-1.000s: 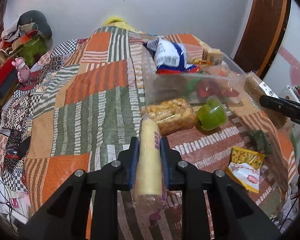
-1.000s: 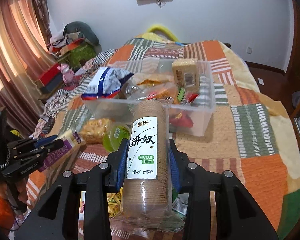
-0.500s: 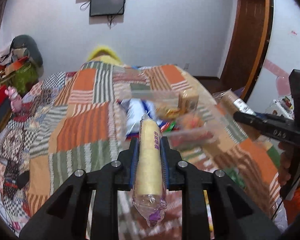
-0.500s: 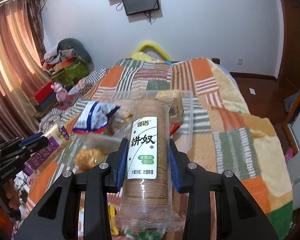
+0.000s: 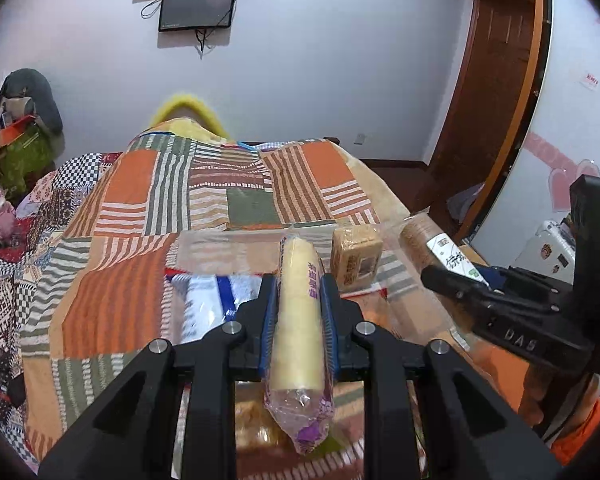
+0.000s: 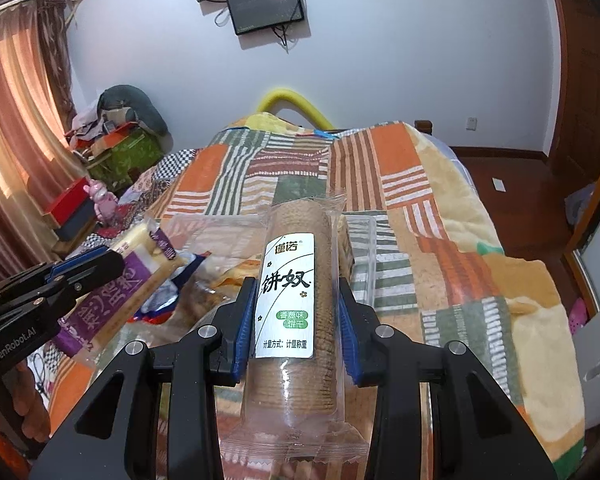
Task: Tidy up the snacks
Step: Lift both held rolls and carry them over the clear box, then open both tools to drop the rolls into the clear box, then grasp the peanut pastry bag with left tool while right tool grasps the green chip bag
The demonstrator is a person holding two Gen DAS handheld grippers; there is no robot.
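Left gripper (image 5: pixel 298 300) pinched pale snack roll (image 5: pixel 300 320); right gripper (image 6: pixel 296 320) pinched biscuit sleeve (image 6: pixel 296 304), both lower centre, seemingly over clear bin (image 5: pixel 228 248). Risked 2 packs colliding, slipping onto quilt (image 5: pixel 112 304).

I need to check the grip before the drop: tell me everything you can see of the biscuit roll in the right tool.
The biscuit roll is a stack of round brown biscuits sealed in clear plastic with crimped, zigzag-cut ends. A white label with black Chinese characters and a green patch faces the camera. It lies lengthwise between the right tool's blue pads, which press on its sides at mid-length. Nothing else touches it. It is carried above the bedspread, pointing toward the clear tub.
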